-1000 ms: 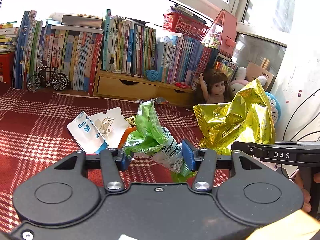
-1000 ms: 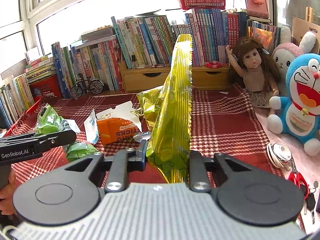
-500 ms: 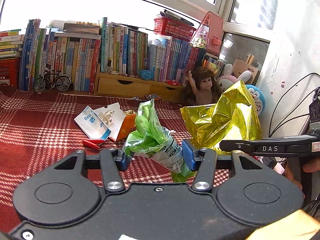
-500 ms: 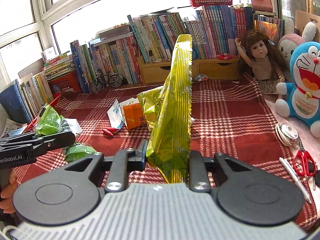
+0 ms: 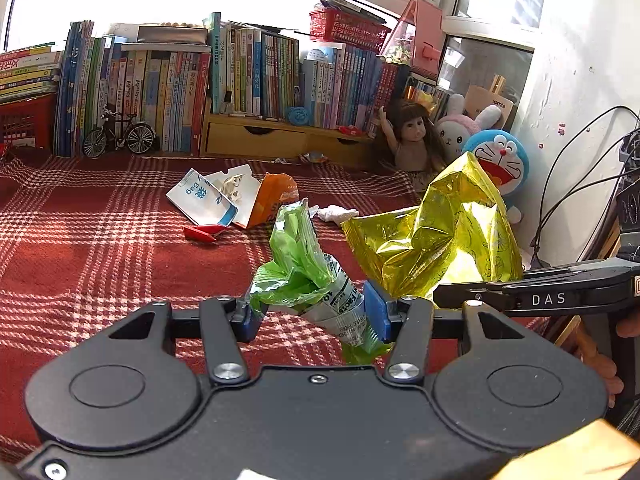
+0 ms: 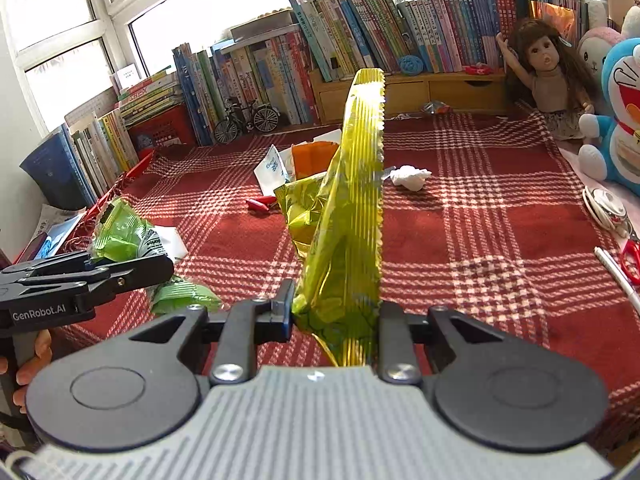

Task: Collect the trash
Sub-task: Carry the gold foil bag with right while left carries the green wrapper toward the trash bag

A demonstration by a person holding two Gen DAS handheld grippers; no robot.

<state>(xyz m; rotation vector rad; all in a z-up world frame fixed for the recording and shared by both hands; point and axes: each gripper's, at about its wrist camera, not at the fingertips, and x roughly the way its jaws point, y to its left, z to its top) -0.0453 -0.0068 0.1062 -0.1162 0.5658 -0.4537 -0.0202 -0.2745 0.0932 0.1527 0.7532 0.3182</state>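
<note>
My left gripper (image 5: 314, 314) is shut on a crumpled green wrapper (image 5: 304, 264), held above the red plaid cloth (image 5: 100, 248). My right gripper (image 6: 332, 312) is shut on a shiny yellow foil bag (image 6: 352, 216), which stands upright between its fingers. The left wrist view shows the yellow bag (image 5: 440, 236) to the right of the green wrapper. In the right wrist view the green wrapper (image 6: 124, 236) and the left gripper (image 6: 132, 270) show at the far left. On the cloth farther back lie a white-blue packet (image 5: 202, 198), an orange packet (image 5: 274, 198), a red scrap (image 5: 200, 234) and a white crumpled tissue (image 5: 338, 213).
Rows of books (image 5: 180, 80), a wooden drawer unit (image 5: 256, 140) and a model bicycle (image 5: 118, 136) line the back. A doll (image 5: 410, 136), a pink rabbit toy (image 5: 458, 132) and a blue cat toy (image 5: 500, 164) sit at right. Scissors (image 6: 630, 256), a pen (image 6: 614, 276) and cables (image 5: 568, 188) lie near the right edge.
Both grippers have pulled back from the shelf with their wrappers still held. More of the cloth shows now, with the red scrap and the white tissue in sight.
</note>
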